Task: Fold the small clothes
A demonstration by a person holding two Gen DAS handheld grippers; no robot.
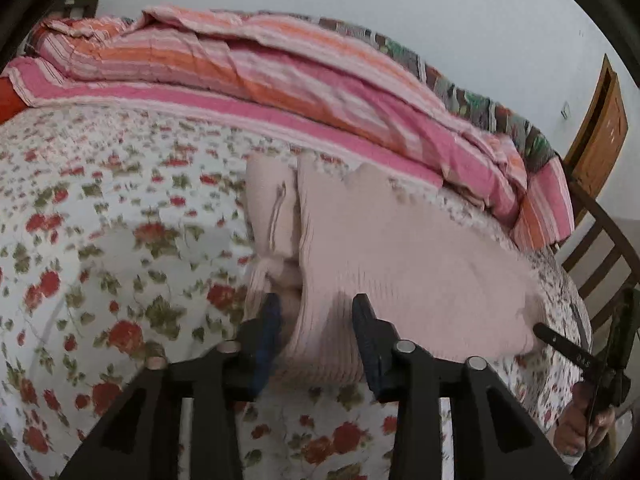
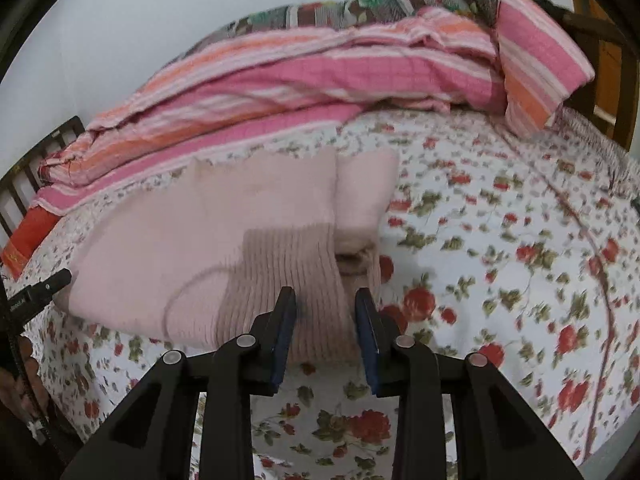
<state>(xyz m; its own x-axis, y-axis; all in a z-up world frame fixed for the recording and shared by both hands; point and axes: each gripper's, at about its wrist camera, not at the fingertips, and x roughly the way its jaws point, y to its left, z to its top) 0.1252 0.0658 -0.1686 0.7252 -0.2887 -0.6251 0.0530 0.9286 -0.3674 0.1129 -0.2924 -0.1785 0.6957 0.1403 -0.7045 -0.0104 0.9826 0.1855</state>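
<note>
Floral bed (image 1: 100, 208), pink sweater (image 1: 400, 248) mid-fold near the edge. Left gripper (image 1: 316, 312) and right gripper (image 2: 326, 304) both agape at the hem, gripping nothing. Best to pinch the ribbed hem squarely, lift evenly.

black gripper (image 1: 316, 320) fingers (image 1: 370, 332), blue pads, silver screws.
</note>
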